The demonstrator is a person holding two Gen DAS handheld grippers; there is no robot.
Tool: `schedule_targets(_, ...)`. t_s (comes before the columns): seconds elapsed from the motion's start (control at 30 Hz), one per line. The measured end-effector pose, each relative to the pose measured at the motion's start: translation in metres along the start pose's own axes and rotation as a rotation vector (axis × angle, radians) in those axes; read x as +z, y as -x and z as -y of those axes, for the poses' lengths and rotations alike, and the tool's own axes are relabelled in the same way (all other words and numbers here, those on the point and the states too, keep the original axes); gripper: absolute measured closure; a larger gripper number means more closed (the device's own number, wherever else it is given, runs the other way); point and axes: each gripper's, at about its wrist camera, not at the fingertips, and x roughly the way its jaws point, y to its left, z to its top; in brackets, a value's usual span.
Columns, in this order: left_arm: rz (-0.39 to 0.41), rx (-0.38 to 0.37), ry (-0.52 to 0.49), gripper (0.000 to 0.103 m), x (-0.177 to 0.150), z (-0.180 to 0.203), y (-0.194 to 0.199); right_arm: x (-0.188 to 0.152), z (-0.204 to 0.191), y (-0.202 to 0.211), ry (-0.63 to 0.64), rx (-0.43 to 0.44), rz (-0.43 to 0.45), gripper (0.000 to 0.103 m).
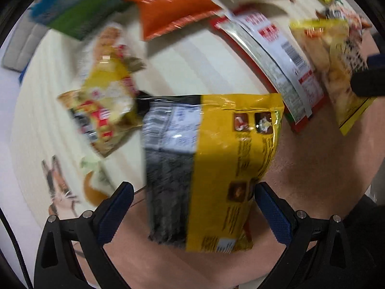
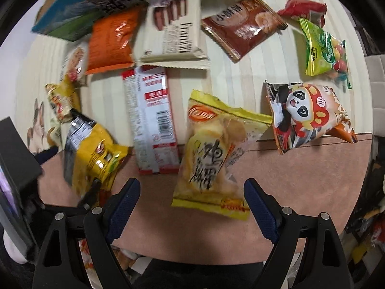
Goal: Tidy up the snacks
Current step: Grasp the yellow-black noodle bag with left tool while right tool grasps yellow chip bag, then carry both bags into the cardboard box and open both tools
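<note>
Surface point(image 2: 312, 168), part cream-striped and part pink, carrying scattered snack packets. At the far edge, a blue-and-green carton point(image 2: 101, 2), the largest item. Below it lie an orange bag point(image 2: 110, 41) and a cream wafer packet point(image 2: 175, 26), touching side by side. A red-and-white packet point(image 2: 151, 120) lies lengthwise near the centre, between the yellow-and-black bag point(image 2: 89, 154) on its left and the yellow crisp bag point(image 2: 211, 159) on its right. Farther right, a panda-print bag point(image 2: 310, 118) straddles the boundary between cream and pink areas; a green candy bag point(image 2: 324, 50) and a brown packet point(image 2: 243, 26) lie beyond it.

Left tool point(image 1: 193, 213): fingers spread wide on either side of the yellow-and-black bag point(image 1: 211, 168), which lies between them; contact cannot be determined.

Right tool point(image 2: 192, 210): fingers likewise apart, flanking the near end of the yellow crisp bag, gripping nothing.
</note>
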Motion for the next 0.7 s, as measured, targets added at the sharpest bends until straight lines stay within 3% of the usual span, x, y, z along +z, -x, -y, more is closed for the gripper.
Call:
schedule_targets(0.13, -0.021, -0.023, 0.058, 0.000, 0.006, -0.002, -0.008, 0.010, 0.007, -0.011, -0.039, -0.002, -0.009, 0.013)
schedule_targets(0.33, -0.037, -0.187, 0.468, 0.007, -0.006, -0.060, -0.007, 0.020, 0.017, -0.017, -0.085, -0.003, -0.018, 0.013)
schedule_targets(0.43, -0.038, -0.231, 0.595, 0.007, -0.012, -0.075, -0.009, 0.023, 0.022, -0.027, -0.117, 0.000, -0.037, 0.013)
schedule_targets(0.57, -0.035, -0.243, 0.604, 0.007, -0.020, -0.070, -0.010, 0.021, 0.026, -0.044, -0.135, -0.018, -0.068, 0.016)
schedule_targets(0.7, -0.016, -0.250, 0.590, 0.007, -0.024, -0.063, -0.013, 0.014, 0.025, -0.052, -0.134, -0.045, -0.070, 0.030)
